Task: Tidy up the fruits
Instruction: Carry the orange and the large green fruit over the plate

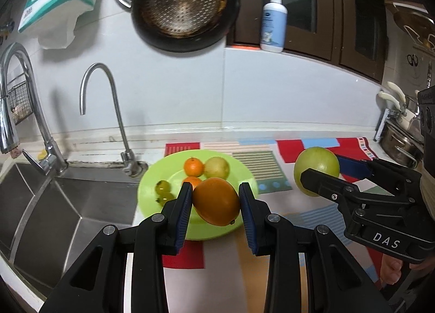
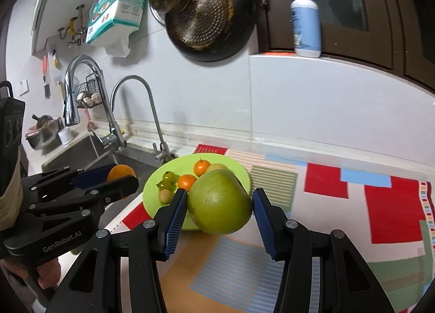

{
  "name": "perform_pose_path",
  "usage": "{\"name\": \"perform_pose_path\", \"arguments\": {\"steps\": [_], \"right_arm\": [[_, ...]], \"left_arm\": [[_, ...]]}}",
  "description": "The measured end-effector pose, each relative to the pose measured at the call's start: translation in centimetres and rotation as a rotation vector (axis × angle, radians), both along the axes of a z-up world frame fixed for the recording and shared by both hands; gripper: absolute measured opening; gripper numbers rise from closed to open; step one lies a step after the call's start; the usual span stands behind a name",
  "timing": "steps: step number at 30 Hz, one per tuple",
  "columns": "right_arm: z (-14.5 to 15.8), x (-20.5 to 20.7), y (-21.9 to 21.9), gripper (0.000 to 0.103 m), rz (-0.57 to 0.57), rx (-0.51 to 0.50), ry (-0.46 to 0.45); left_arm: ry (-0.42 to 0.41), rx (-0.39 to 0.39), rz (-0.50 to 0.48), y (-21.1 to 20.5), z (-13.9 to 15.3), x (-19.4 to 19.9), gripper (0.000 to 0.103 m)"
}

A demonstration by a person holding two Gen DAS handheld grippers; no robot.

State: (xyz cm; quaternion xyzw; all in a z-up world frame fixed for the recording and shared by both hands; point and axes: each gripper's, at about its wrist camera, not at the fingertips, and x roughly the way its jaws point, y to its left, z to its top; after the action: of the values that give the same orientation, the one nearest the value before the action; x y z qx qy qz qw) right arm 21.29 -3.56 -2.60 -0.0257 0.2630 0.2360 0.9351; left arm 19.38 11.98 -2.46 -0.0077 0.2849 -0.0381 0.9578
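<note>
Left gripper (image 1: 216, 205) pinches the orange fruit (image 1: 216, 201) above the green plate (image 1: 152, 190), where small fruits already lie; right gripper (image 2: 220, 205) clamps the big green fruit (image 2: 220, 201) just beside that plate. Both carried clear of the patterned mat (image 2: 380, 204), likely bound for the plate.

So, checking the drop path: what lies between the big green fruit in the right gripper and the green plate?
Nothing but air: in the right wrist view the green fruit hangs right over the plate's near rim.
</note>
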Motion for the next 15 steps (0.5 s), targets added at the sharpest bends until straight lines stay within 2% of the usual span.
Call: {"name": "perform_pose_path", "arguments": {"steps": [15], "right_arm": [[-2.8, 4.8, 5.7, 0.05, 0.019, -0.034, 0.07]], "left_arm": [[0.04, 0.055, -0.013, 4.8, -2.4, 4.8, 0.035]]}}
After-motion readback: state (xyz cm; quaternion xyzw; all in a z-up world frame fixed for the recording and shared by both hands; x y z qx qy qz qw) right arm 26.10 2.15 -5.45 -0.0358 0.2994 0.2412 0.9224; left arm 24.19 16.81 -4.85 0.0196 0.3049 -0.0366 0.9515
